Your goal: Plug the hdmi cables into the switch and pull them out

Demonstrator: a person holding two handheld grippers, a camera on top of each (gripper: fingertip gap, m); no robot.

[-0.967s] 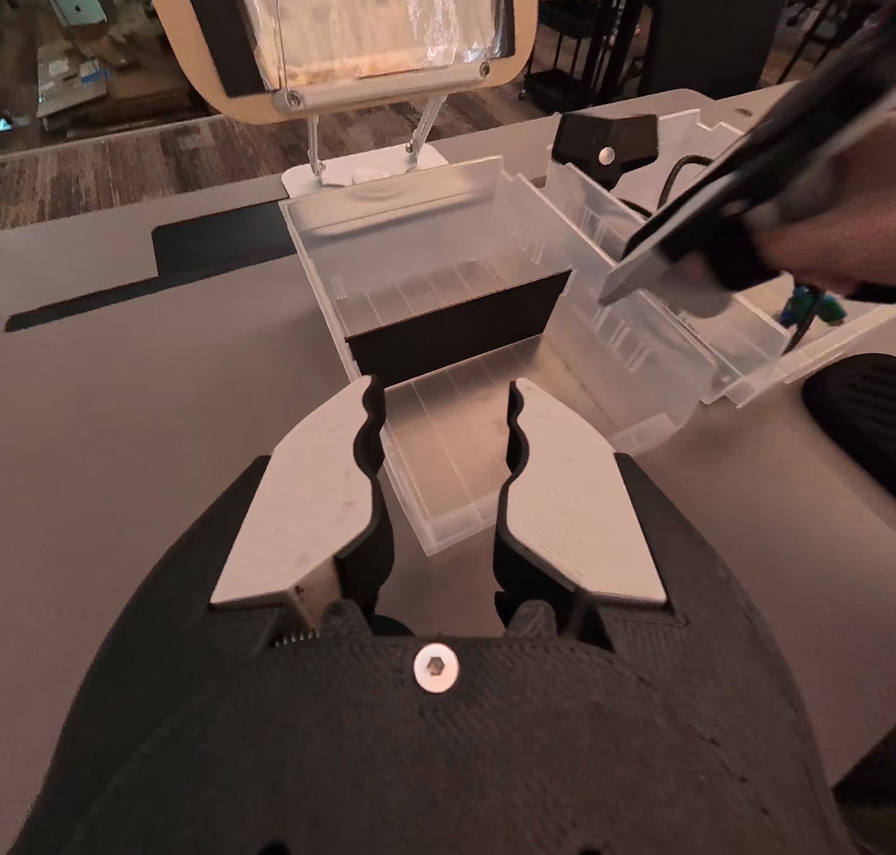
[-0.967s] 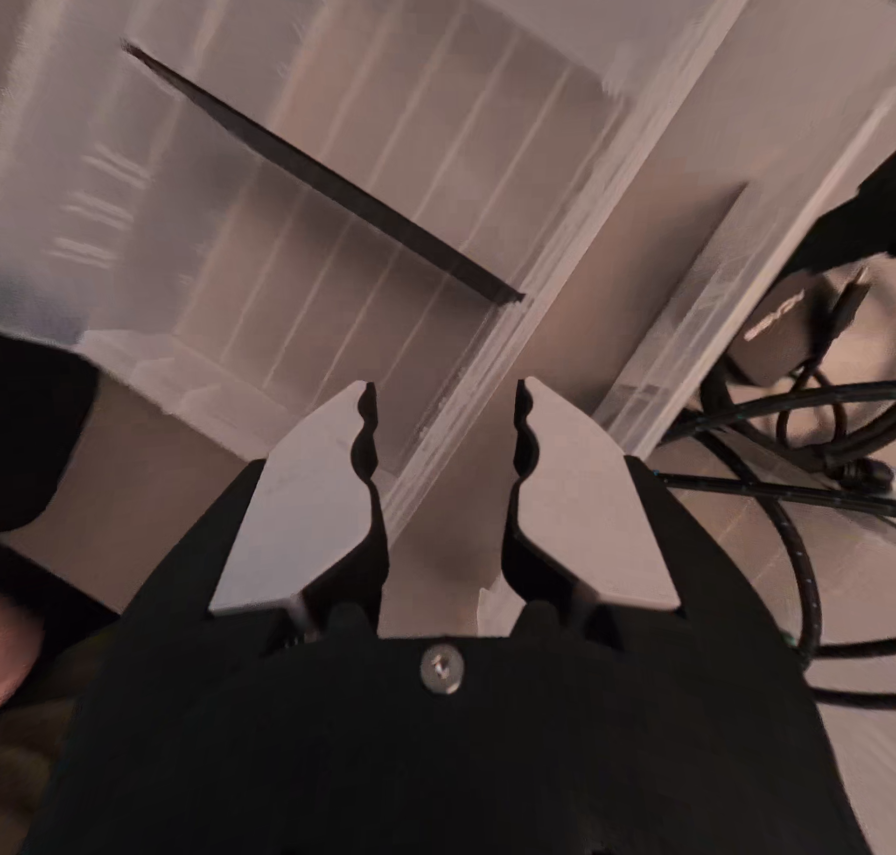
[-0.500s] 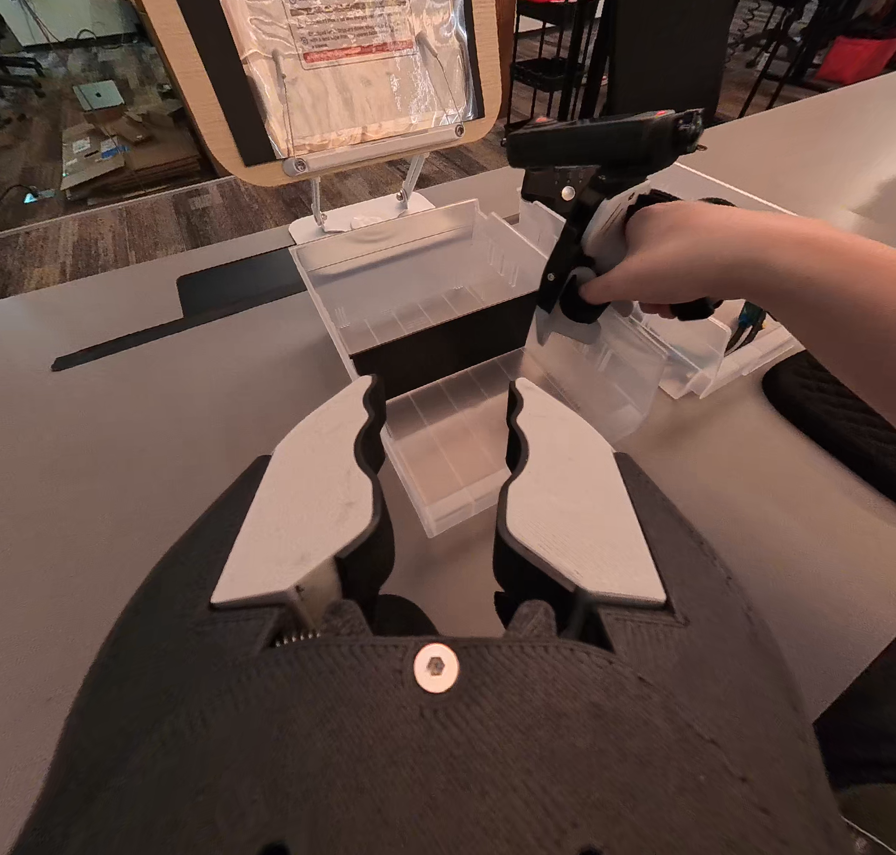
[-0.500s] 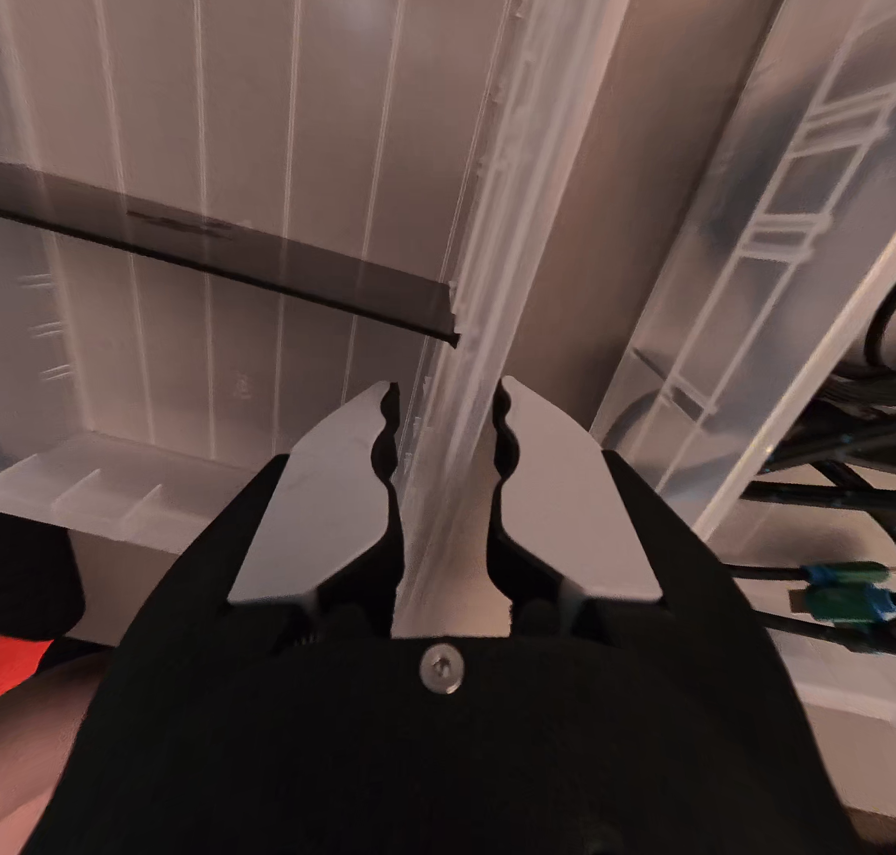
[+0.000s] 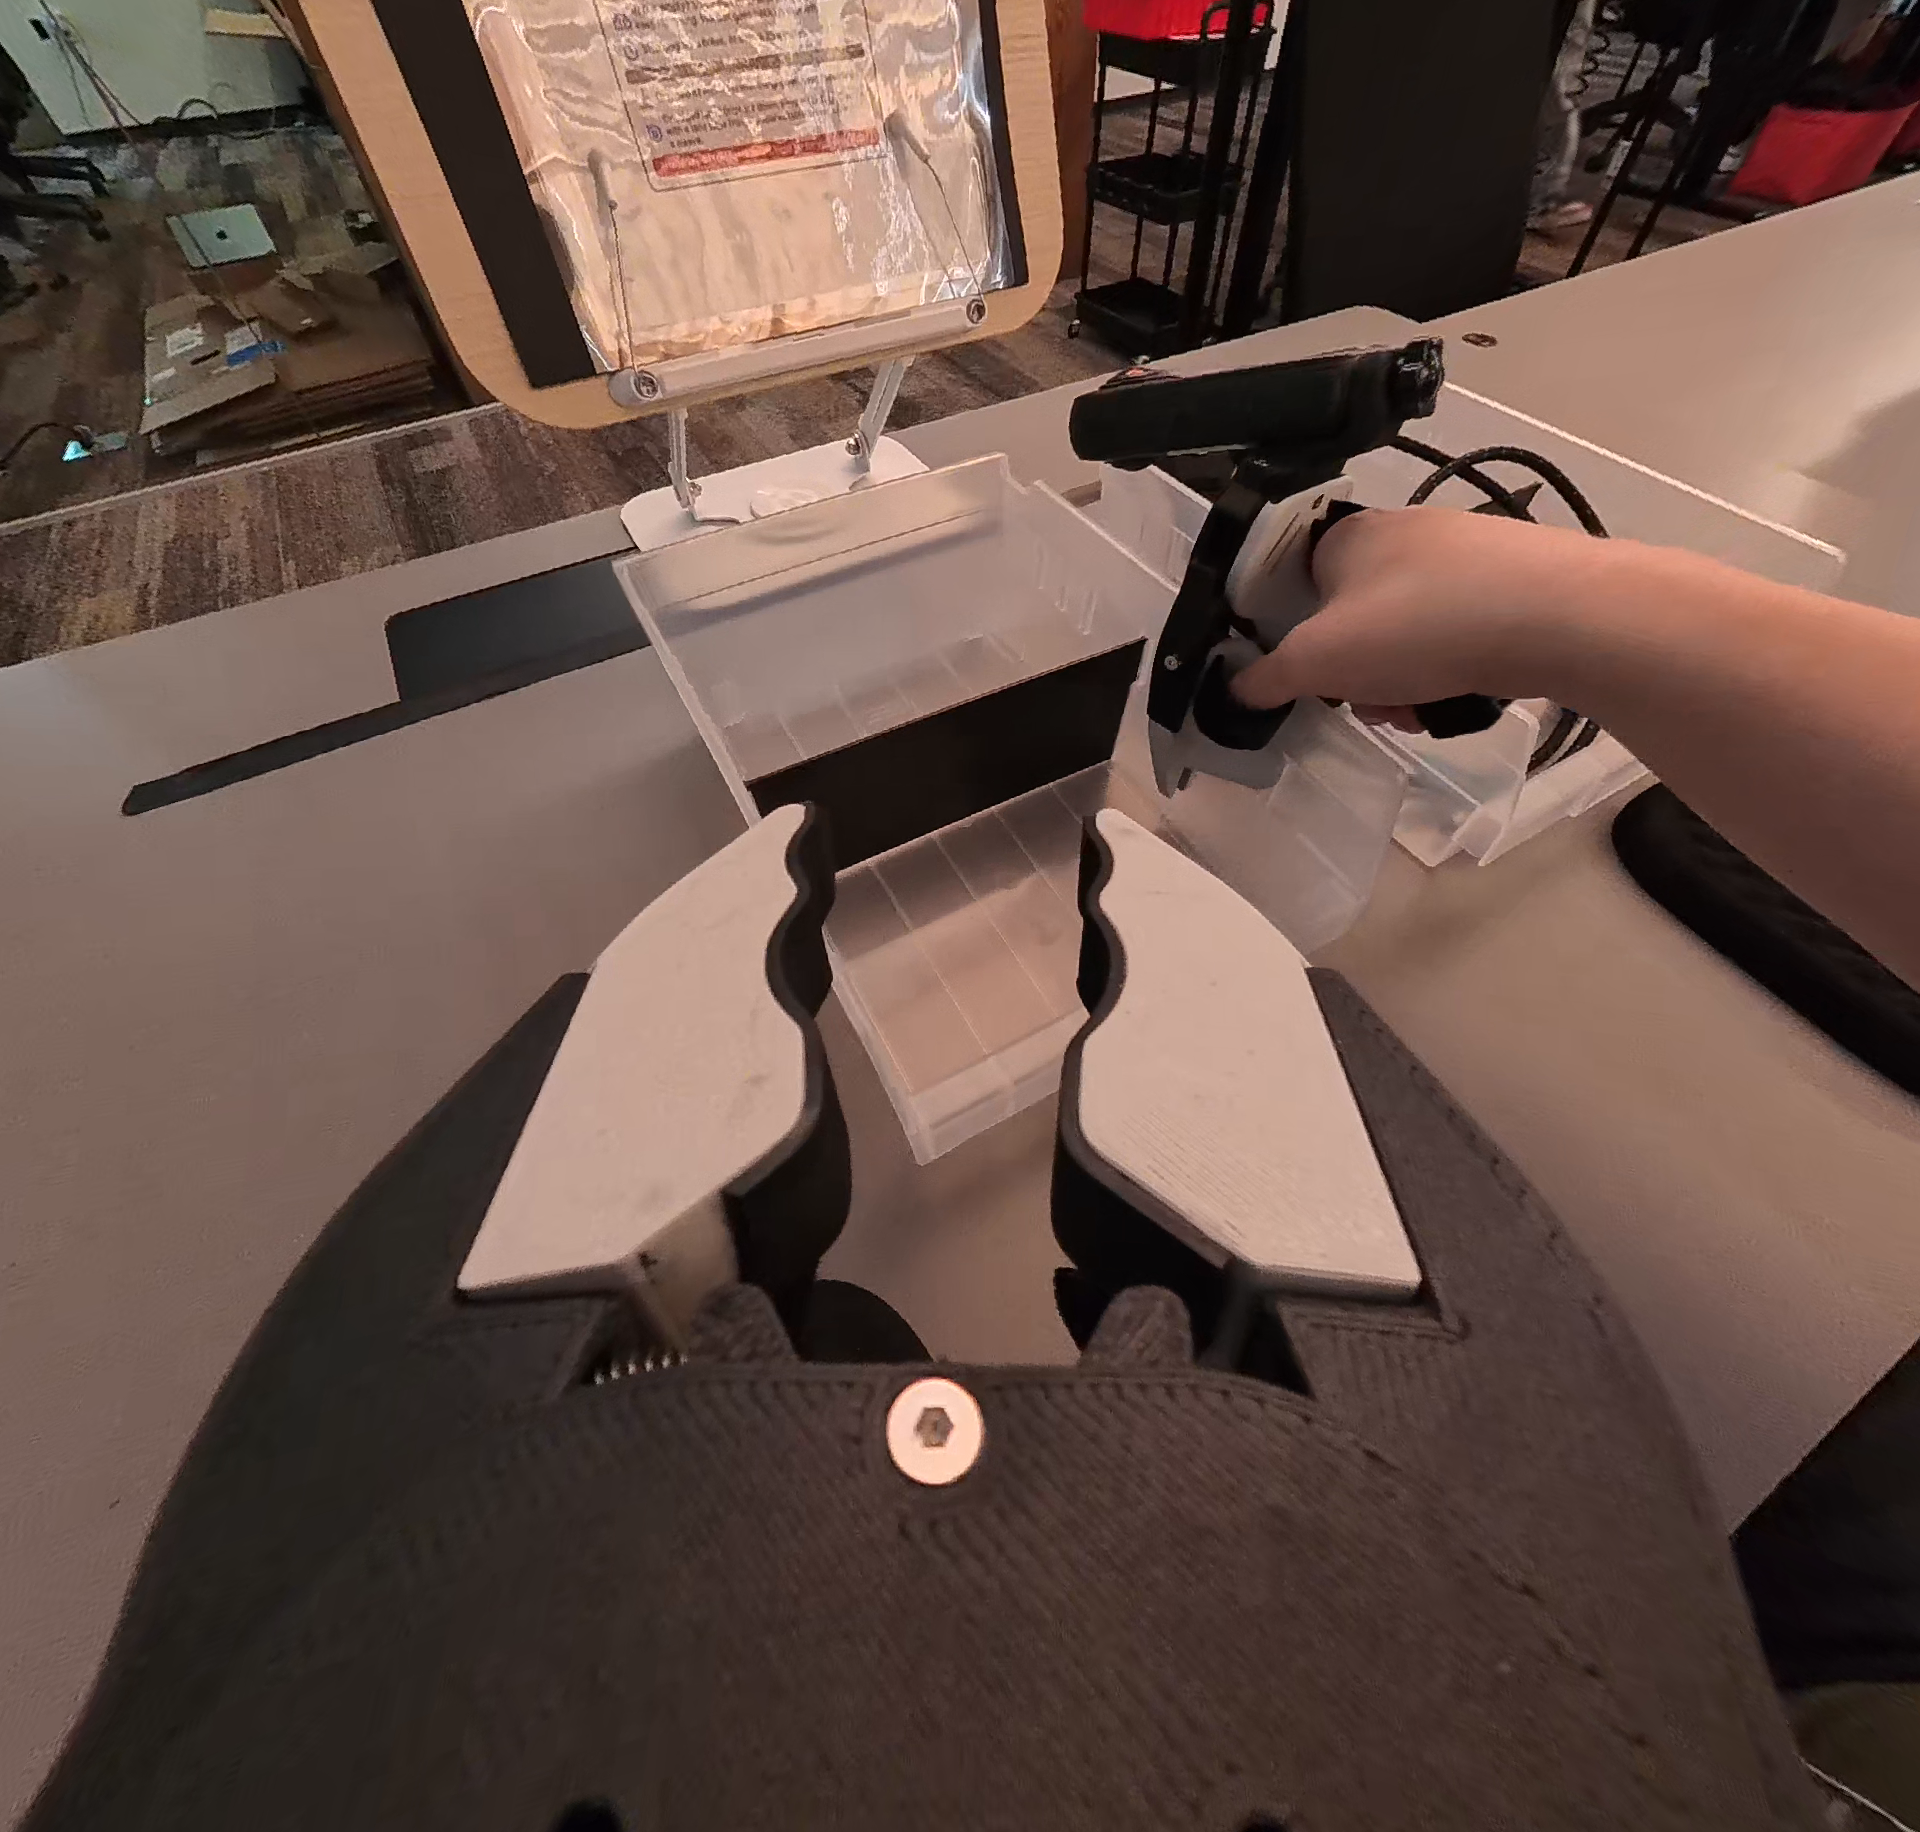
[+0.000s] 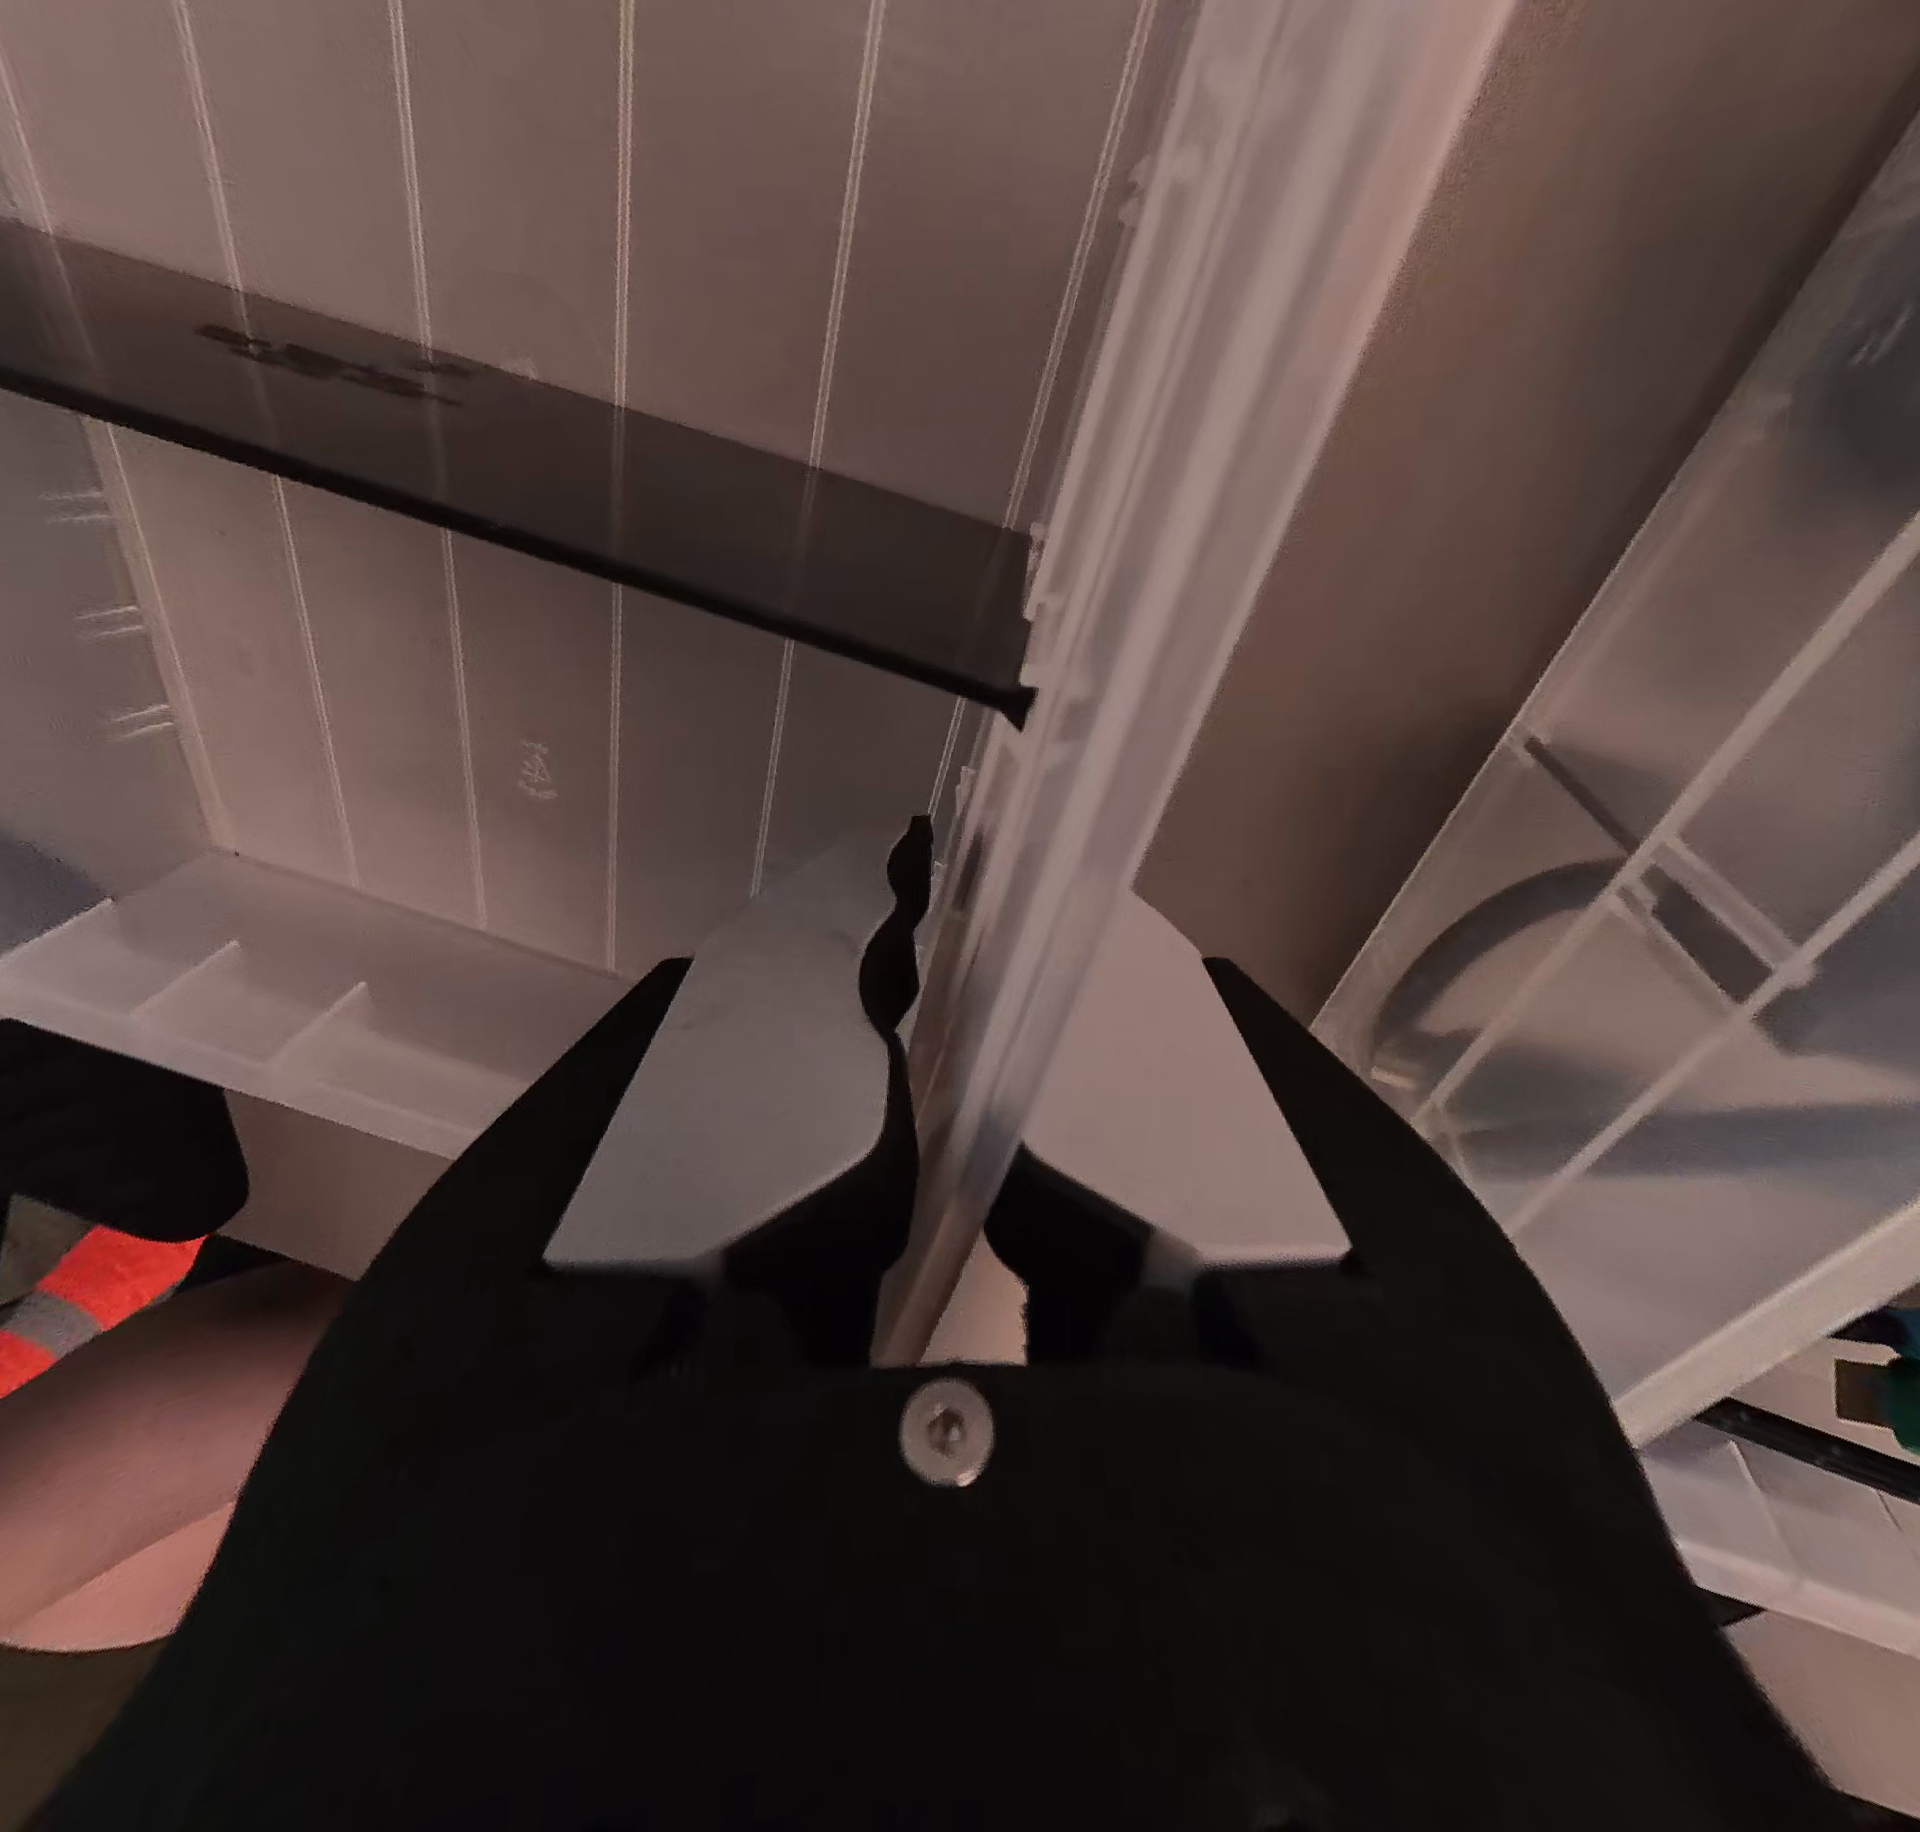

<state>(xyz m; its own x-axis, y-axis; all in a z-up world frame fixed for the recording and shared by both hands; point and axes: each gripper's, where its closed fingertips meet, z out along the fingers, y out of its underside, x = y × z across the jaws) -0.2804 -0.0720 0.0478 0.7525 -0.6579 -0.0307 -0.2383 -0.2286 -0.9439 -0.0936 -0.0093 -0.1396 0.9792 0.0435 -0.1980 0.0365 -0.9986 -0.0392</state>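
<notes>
A clear plastic bin (image 5: 883, 577) stands on the table, with a flat black slab (image 5: 935, 733) upright across its middle. My left gripper (image 5: 951, 847) is open and empty, just in front of the bin's near end. My right gripper (image 6: 977, 847), held by a hand (image 5: 1403, 619), is shut on the bin's right side wall (image 6: 1101, 639), one finger inside and one outside. The slab (image 6: 520, 473) shows left of that wall. Black cables (image 5: 1496, 473) lie in a second clear bin (image 5: 1455, 795) to the right. A green and blue plug (image 6: 1870, 1367) shows there.
A wooden-framed document stand (image 5: 727, 172) stands behind the bin at the table's far edge. A black strip (image 5: 468, 639) lies on the grey table (image 5: 260, 951) at the left. A dark rounded pad (image 5: 1766, 951) sits at the right edge.
My right gripper came in open over the bin's right wall, then closed on it. The left gripper stayed open in front of the bin and drew back slightly.
</notes>
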